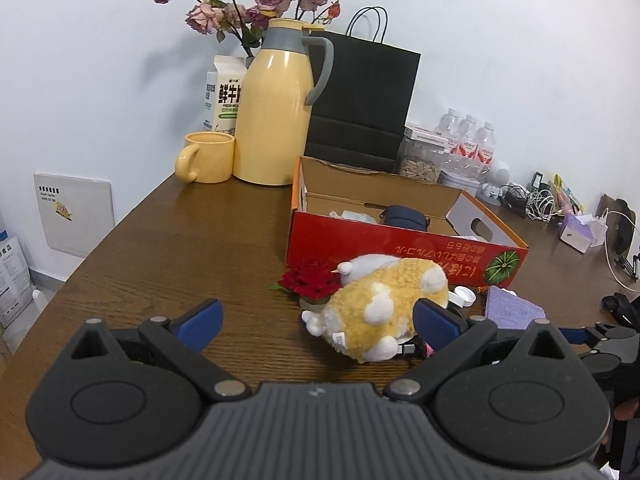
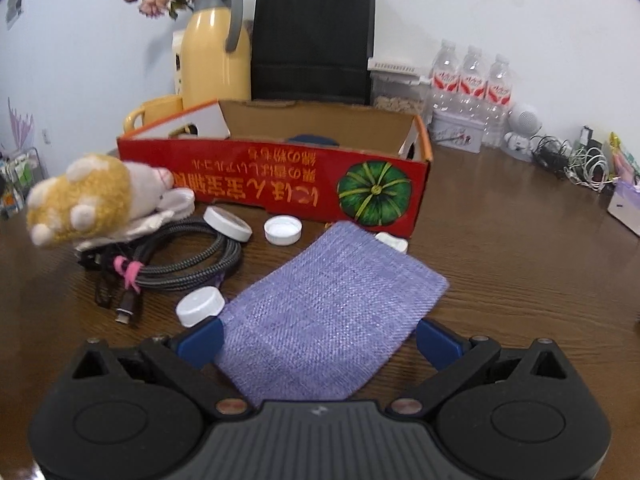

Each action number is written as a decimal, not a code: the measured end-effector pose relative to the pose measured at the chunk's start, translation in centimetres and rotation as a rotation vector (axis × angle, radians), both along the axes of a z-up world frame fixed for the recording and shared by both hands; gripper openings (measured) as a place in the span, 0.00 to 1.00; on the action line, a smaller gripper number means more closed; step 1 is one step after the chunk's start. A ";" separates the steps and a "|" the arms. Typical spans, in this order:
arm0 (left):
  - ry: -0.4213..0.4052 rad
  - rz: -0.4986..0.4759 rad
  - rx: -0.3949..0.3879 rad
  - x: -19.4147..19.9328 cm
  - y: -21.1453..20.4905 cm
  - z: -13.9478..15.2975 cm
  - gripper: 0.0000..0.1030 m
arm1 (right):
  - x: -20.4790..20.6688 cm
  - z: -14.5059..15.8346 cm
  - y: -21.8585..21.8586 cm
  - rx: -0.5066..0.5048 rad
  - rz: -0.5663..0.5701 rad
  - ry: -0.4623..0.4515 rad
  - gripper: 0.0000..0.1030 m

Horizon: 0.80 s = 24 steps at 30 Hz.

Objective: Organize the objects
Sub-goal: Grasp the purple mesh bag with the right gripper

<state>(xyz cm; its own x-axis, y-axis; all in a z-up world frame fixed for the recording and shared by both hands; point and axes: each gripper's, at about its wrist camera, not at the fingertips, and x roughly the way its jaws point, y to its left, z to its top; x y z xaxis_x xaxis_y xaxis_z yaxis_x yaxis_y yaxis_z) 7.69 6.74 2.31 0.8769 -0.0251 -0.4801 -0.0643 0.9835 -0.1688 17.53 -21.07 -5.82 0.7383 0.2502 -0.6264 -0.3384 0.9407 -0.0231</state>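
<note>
Blue pads of the left gripper (image 1: 318, 326) stand wide apart, low over the brown table (image 1: 168, 248). Its right pad is just beside, maybe touching, the near end of a yellow-and-white plush toy (image 1: 376, 306) that lies on its side; nothing is clamped. Just left of the toy sits a red rose (image 1: 310, 278), and beyond both stands a red cardboard box (image 1: 400, 248), open at the top, with a dark pouch (image 1: 404, 216) and something pale inside. Far left of the box are a yellow jug (image 1: 274, 108), a yellow mug (image 1: 208, 156), a milk carton (image 1: 224, 94) and dried roses (image 1: 256, 4); a black paper bag (image 1: 360, 96) stands behind the box.

From the right wrist, the right gripper (image 2: 318, 340) is likewise spread open, a pad on either side of a purple woven pouch (image 2: 328, 308) lying flat on the table, near end between the fingers. Whether the pads touch the cloth I cannot tell; it is not squeezed. Left of the pouch lie a coiled braided cable (image 2: 180, 258) with a pink tie, and three white caps (image 2: 200, 306) (image 2: 228, 222) (image 2: 282, 230). The toy rests on the cable's far left end. A small white object (image 2: 394, 242) peeks out at the pouch's far corner, against the box front. Water bottles (image 2: 472, 80) and tangled cords (image 2: 576, 160) stand far right.
</note>
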 end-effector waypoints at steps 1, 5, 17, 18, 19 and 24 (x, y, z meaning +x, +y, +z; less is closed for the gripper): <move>0.001 0.002 -0.001 0.0 0.1 0.0 1.00 | 0.2 -0.2 0.0 0.012 0.002 0.006 0.99; 0.005 0.006 -0.008 0.1 0.3 -0.2 1.00 | 0.5 -0.3 -0.1 0.053 0.024 0.030 0.96; 0.016 -0.012 -0.014 0.3 -0.2 -0.7 1.00 | -0.5 0.2 0.1 0.083 0.073 -0.010 0.23; 0.016 -0.012 -0.015 0.3 -0.2 -0.7 1.00 | -0.6 0.3 0.0 0.091 0.075 -0.011 0.19; 0.015 -0.012 -0.015 0.3 -0.2 -0.7 1.00 | -0.8 0.2 0.0 0.097 0.076 -0.014 0.17; 0.019 -0.018 -0.024 0.5 -0.8 -0.7 1.00 | -3.1 0.3 0.4 0.056 0.068 -0.124 0.11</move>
